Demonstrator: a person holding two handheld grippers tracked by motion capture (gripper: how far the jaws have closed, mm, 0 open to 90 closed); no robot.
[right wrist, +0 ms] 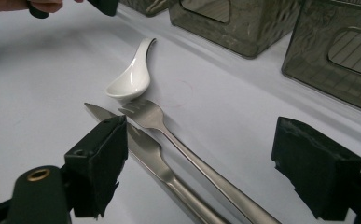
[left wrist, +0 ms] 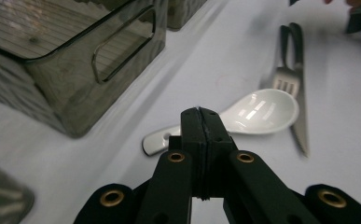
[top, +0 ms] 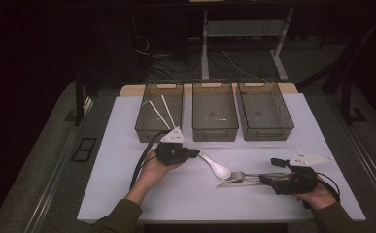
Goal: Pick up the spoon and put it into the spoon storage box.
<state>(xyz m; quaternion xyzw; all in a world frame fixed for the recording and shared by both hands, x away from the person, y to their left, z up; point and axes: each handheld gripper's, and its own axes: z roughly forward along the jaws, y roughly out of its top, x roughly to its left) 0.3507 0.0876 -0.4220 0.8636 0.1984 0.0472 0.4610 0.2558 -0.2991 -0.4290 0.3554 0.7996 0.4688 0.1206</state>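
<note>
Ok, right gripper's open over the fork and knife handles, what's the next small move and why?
Probably lower the right gripper and close its fingers on the fork alone. Fork and knife lie side by side between the open fingers, so shift slightly toward the fork first. The left gripper is shut near the white spoon.

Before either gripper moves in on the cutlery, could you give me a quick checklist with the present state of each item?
1. Right gripper open: ok, jaws wide apart.
2. Right gripper lined up on metal cutlery: ok, the fork and knife handles pass between its jaws.
3. Left gripper open: not ok, jaws closed together, holding nothing.
4. Left gripper near the white spoon: ok, its tip sits just at the spoon's handle.
5. Fork, knife and spoon apart: not ok, the fork tines reach the spoon bowl and the knife lies alongside.
6. Middle bin and right bin free: ok; left bin holds white sticks.
</note>
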